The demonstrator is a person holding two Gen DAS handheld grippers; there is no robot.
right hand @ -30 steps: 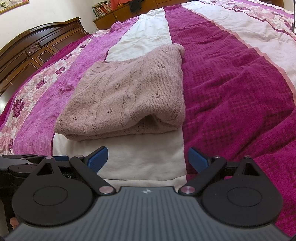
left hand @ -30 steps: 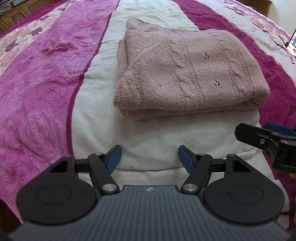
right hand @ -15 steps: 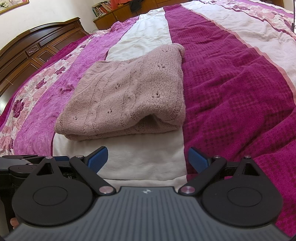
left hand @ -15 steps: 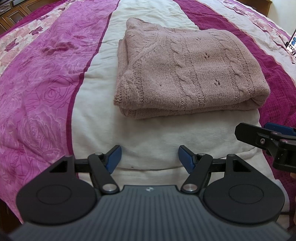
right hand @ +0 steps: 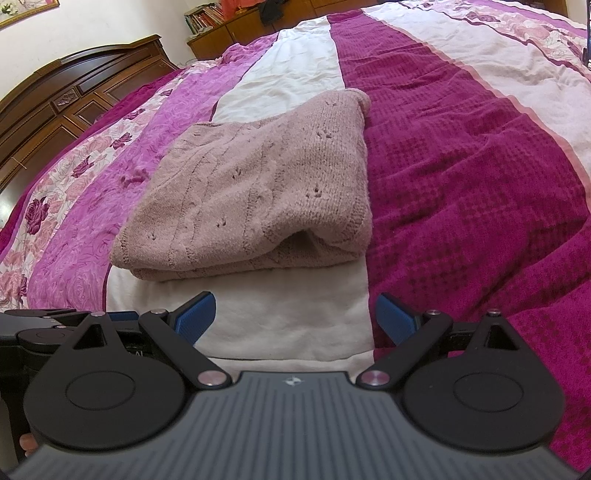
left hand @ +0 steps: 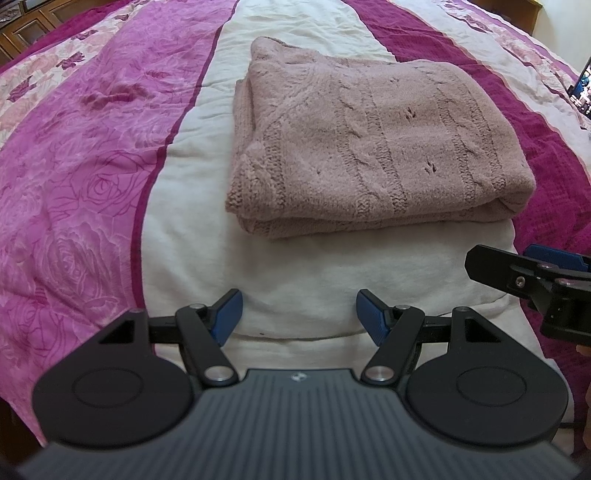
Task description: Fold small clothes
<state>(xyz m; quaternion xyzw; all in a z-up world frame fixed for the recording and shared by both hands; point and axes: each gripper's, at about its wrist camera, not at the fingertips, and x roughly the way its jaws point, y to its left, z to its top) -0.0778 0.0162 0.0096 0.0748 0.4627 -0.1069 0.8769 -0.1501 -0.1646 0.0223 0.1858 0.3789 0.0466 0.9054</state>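
Home bedroom. My view: wide bed under striped magenta, cream, rose-print bedspread (right hand: 461, 155); carved dark wooden headboard (right hand: 74, 96); low wooden cabinet (right hand: 236, 26) stacked with books (right hand: 205, 14); framed picture (right hand: 26, 8) on wall.

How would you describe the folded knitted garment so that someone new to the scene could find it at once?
Start from the bed, covered by a striped bedspread in pink, cream and magenta. On its cream stripe, ahead of both open grippers, lies the sweater, folded into a thick rectangle. It is the only loose item there: dusty pink cable knit with small eyelet holes.
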